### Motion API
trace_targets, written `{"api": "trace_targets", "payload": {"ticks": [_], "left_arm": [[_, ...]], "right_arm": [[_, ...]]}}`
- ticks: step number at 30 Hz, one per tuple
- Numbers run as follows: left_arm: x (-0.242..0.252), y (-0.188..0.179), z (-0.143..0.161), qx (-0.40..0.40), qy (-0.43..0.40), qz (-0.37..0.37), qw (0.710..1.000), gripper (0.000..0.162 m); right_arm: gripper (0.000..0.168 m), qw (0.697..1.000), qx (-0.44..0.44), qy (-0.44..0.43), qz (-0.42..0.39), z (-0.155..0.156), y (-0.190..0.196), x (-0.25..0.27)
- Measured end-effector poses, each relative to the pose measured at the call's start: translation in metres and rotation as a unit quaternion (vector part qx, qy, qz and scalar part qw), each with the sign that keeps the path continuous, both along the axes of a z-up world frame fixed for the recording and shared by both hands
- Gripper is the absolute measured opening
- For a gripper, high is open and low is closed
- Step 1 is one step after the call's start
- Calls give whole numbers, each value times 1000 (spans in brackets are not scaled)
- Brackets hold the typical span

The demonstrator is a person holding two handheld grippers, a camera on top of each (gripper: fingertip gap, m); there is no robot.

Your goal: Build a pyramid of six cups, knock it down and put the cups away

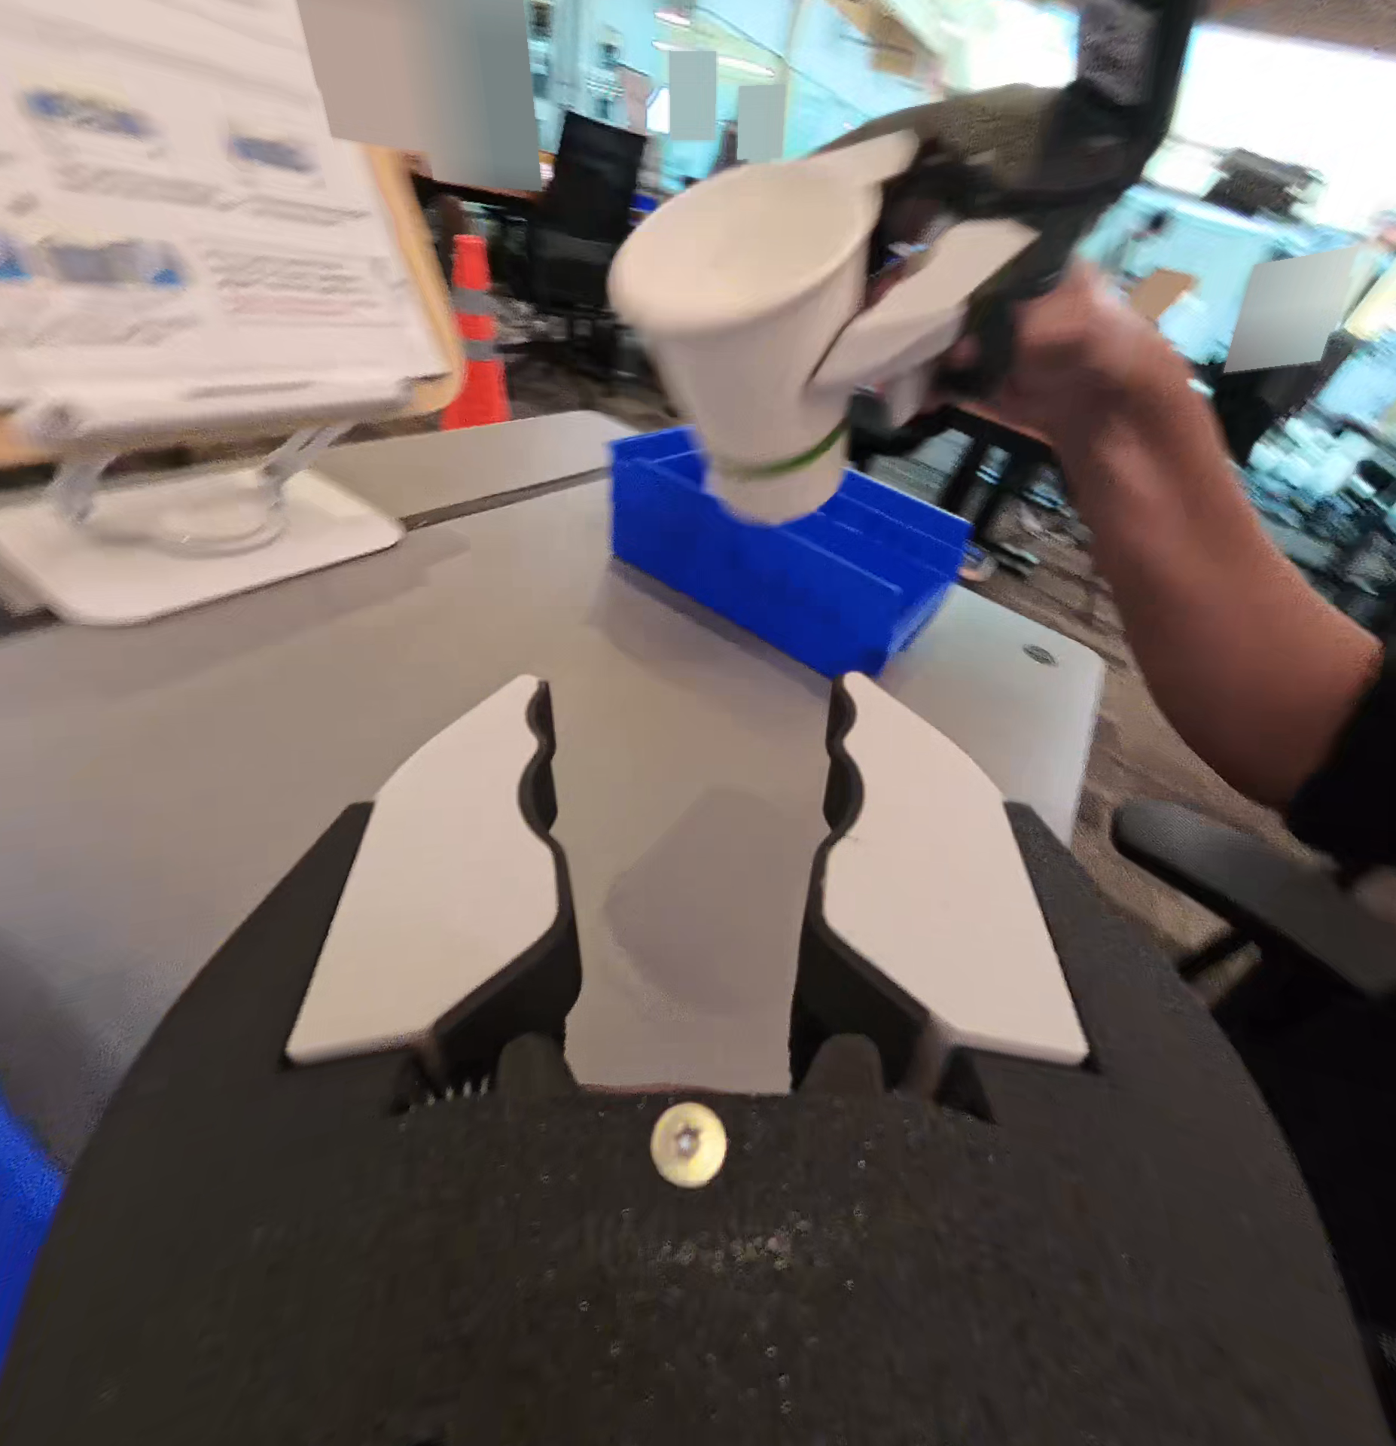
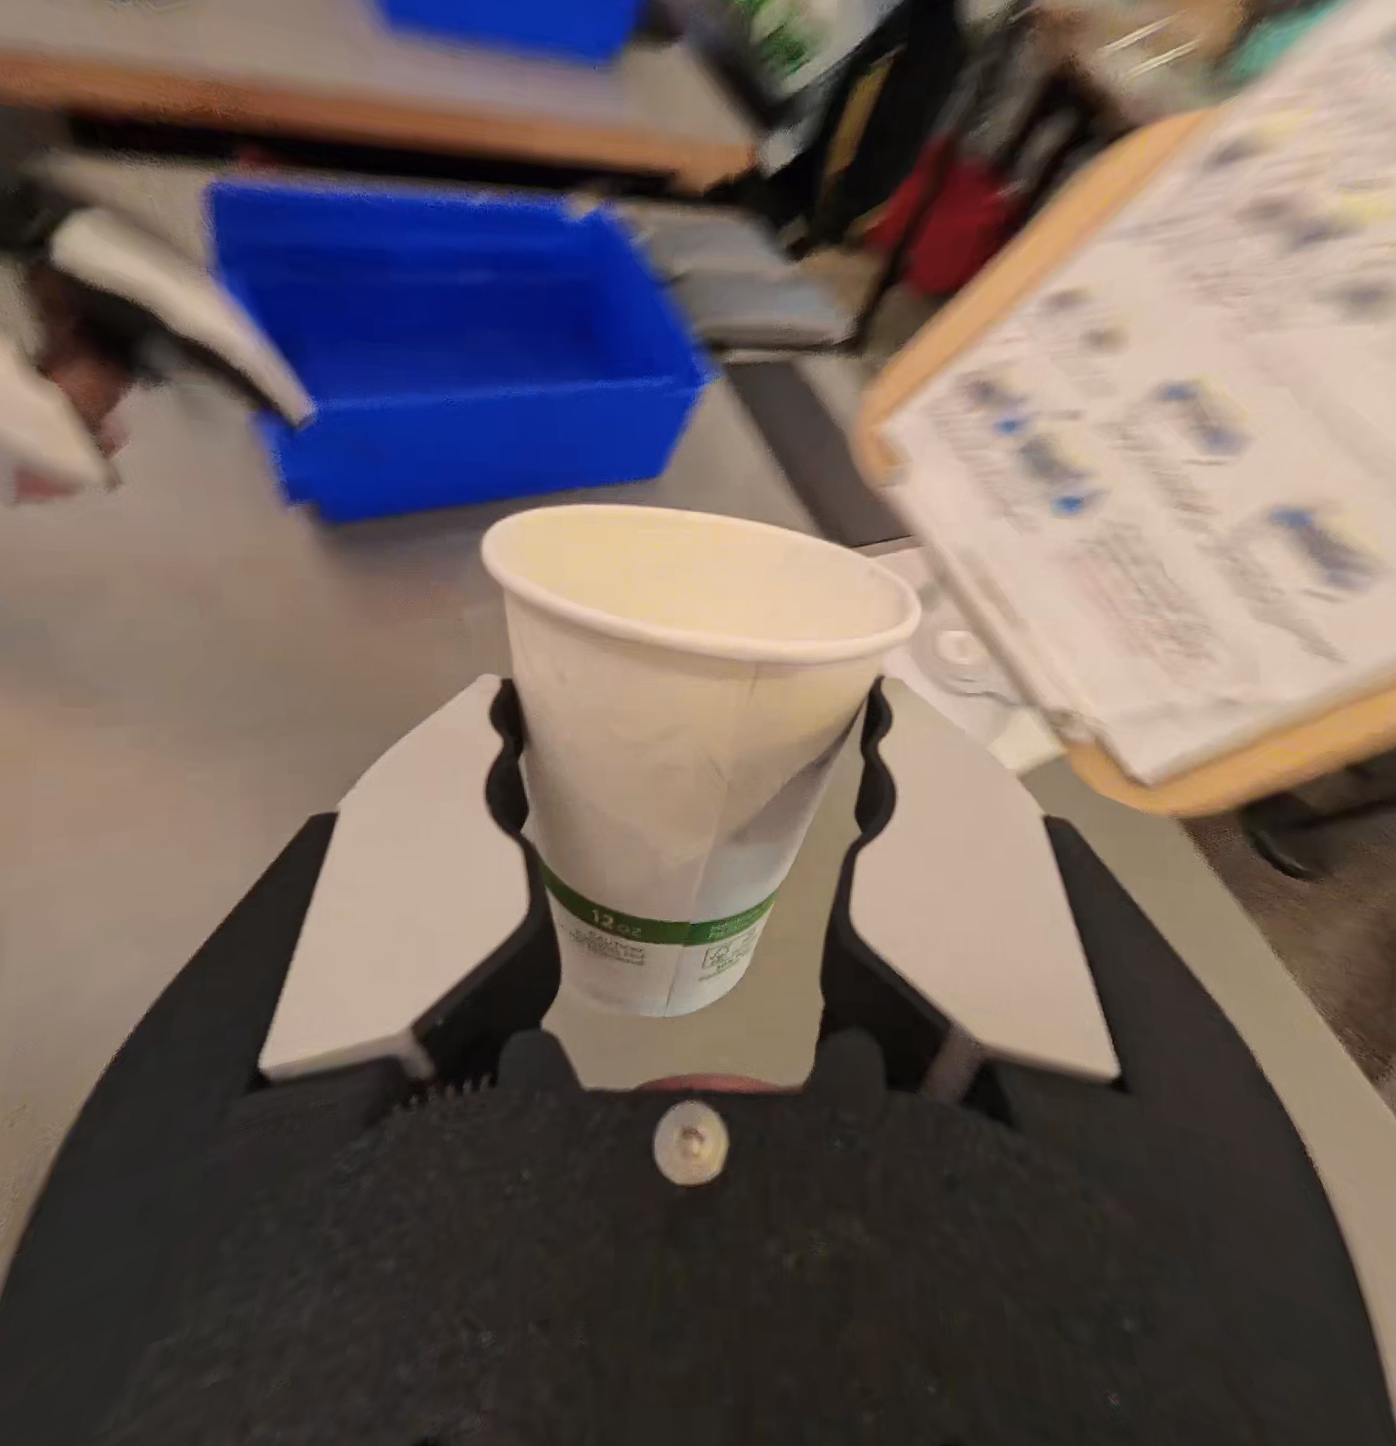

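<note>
cup (image 2: pixel 679 743) clenched, dented, in my right gripper (image 2: pixel 683 790), held over the blue bin (image 2: pixel 460 375) for stowing; left gripper (image 1: pixel 691 751) fingers released, empty.

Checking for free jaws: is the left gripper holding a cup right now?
No. The left gripper has its jaws apart with only bare table between them; the paper cup sits in the right gripper.
</note>
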State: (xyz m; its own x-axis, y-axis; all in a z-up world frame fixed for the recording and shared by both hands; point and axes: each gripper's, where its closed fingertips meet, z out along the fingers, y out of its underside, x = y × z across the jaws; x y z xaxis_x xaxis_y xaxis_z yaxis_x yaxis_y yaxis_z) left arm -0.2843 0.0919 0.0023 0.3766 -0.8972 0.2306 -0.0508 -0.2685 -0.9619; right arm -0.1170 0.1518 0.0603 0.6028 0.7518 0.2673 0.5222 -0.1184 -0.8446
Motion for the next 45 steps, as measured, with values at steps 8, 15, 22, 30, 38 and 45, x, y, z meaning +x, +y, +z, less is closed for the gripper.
{"api": "trace_targets", "payload": {"ticks": [8, 15, 22, 30, 38, 45], "left_arm": [[-12, -9, -61, -76, -8, 134, 988, 65], [6, -19, -66, -57, 21, 105, 993, 65], [13, -28, -72, -72, 15, 71, 995, 65], [1, -14, -81, -50, 39, 120, 991, 69], [-48, 5, -69, 11, 65, 266, 962, 72], [-87, -8, -68, 25, 86, 332, 939, 71]], "right_arm": [[83, 886, 195, 192, -374, 30, 22, 248], [83, 846, 192, 214, -448, -29, 42, 293], [84, 869, 128, 156, -452, -87, 59, 293], [104, 892, 57, 141, -425, -106, 42, 281], [99, 894, 119, 139, -410, -87, -35, 235], [90, 871, 126, 157, -448, -129, -107, 208]]}}
